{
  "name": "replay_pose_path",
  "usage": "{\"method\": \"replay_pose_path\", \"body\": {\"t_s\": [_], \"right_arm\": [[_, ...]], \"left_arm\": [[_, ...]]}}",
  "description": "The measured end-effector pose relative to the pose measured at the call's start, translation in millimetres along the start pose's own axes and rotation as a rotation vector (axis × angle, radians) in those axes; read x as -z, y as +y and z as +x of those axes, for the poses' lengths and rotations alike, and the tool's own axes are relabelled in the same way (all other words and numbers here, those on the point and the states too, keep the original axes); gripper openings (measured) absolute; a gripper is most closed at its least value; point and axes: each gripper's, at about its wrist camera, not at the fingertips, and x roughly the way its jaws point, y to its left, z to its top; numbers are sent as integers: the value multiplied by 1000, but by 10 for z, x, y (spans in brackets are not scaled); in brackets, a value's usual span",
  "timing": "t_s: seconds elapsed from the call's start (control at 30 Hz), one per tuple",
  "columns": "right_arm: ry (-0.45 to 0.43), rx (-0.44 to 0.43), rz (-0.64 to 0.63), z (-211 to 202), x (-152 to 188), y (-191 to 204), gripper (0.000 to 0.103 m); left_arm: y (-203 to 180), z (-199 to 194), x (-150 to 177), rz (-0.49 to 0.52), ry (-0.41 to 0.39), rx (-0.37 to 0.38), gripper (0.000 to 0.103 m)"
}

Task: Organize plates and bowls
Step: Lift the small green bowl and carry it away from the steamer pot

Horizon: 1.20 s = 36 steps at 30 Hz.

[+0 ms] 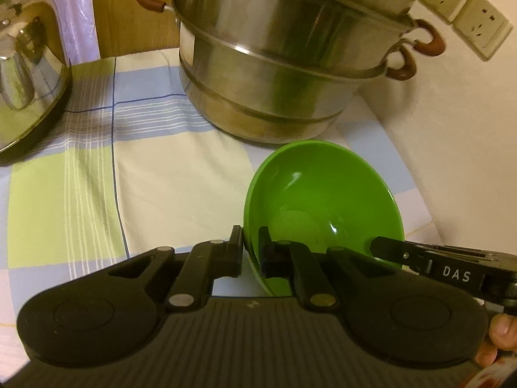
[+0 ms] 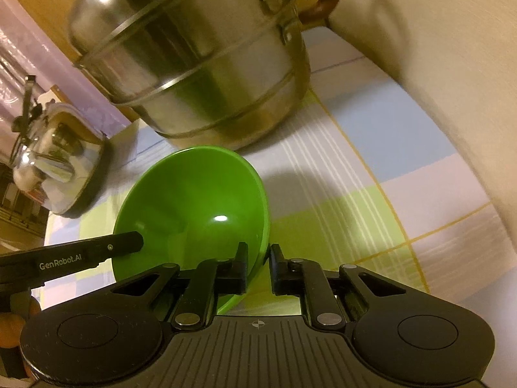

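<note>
Right now both claws pinch one green bowl by its rim, on opposite sides. Through the left wrist camera, the left claw is pressed together on the bowl's near-left wall, one finger outside and the other inside the bowl, while the right claw reaches in from the right edge of that view and grips the opposite rim. Through the right wrist camera, the right claw clamps the bowl's near-right wall the same way, one finger inside and one outside, with the left claw's black finger coming in from the left onto the far rim. The bowl is tilted, its opening turned up toward the cameras, and it sits over the checked cloth that covers the bench; whether its base touches the cloth cannot be told. Just behind the bowl stands a tiered steel steamer pot with brown handles. A shiny steel kettle stands farther left on the cloth, well apart from the bowl. Two wall sockets show on the cream wall to the right of the pot.
</note>
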Motion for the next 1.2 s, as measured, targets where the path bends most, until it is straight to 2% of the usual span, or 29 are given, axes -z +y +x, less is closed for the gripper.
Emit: {"method": "replay_pose_path", "body": {"t_s": [0.17, 0.37, 0.67, 0.93, 1.2], "right_arm": [[-22, 1, -33, -355, 21, 166, 13], [-30, -32, -69, -791, 148, 542, 13], [-6, -111, -151, -1165, 546, 1166, 13], [59, -143, -216, -1082, 990, 1566, 13], [118, -135, -242, -779, 1238, 1666, 13]], "left_arm": [[-54, -404, 62, -5, -26, -3, 8], [9, -1009, 265, -26, -60, -26, 8], [290, -1800, 738, -53, -101, -114, 8], [673, -2023, 1244, -125, -85, -147, 8], [968, -1838, 1584, -184, -34, -143, 8]]}}
